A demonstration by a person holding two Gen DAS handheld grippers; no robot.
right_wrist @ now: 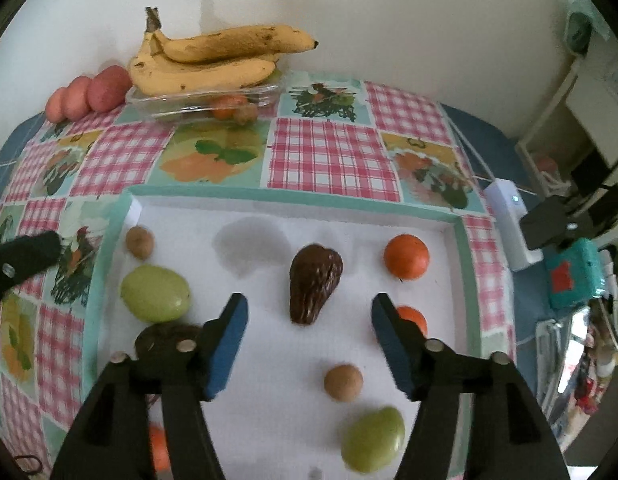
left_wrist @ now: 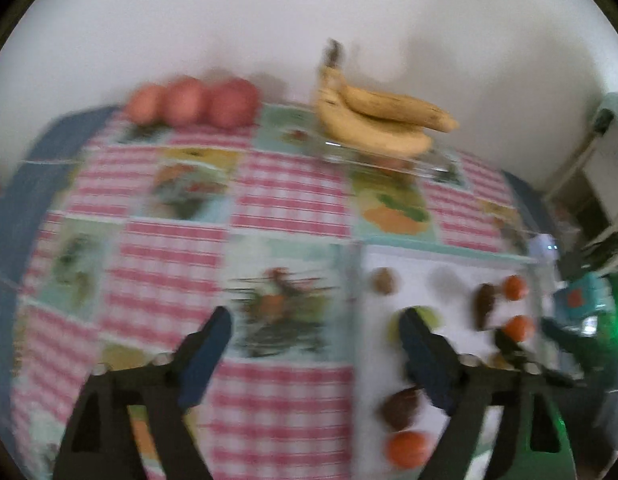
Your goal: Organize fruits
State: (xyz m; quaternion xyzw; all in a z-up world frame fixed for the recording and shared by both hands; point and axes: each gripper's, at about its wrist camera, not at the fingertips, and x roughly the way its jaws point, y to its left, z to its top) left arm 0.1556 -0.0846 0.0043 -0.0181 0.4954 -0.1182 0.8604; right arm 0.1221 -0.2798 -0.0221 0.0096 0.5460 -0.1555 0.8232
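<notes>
Checked-cloth bench [right_wrist: 329, 152] carries, from left, three red apples [right_wrist: 89, 94], a clear dish [right_wrist: 265, 94] of bananas [right_wrist: 213, 60], and a white tray [right_wrist: 269, 208] of unsorted fruit; both hand-held grippers, left [left_wrist: 315, 346] and right [right_wrist: 309, 332], gape empty, so sorting appears barely begun.

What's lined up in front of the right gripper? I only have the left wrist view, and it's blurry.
Observer: The right gripper is open; a dark brown fruit lies on the white tray just ahead, centred between its fingers.
Operator: Anything nearer the camera?
Observer: A small round brown fruit, then a green fruit.
Operator: And under the bananas?
Observer: The clear container holds an orange fruit.
</notes>
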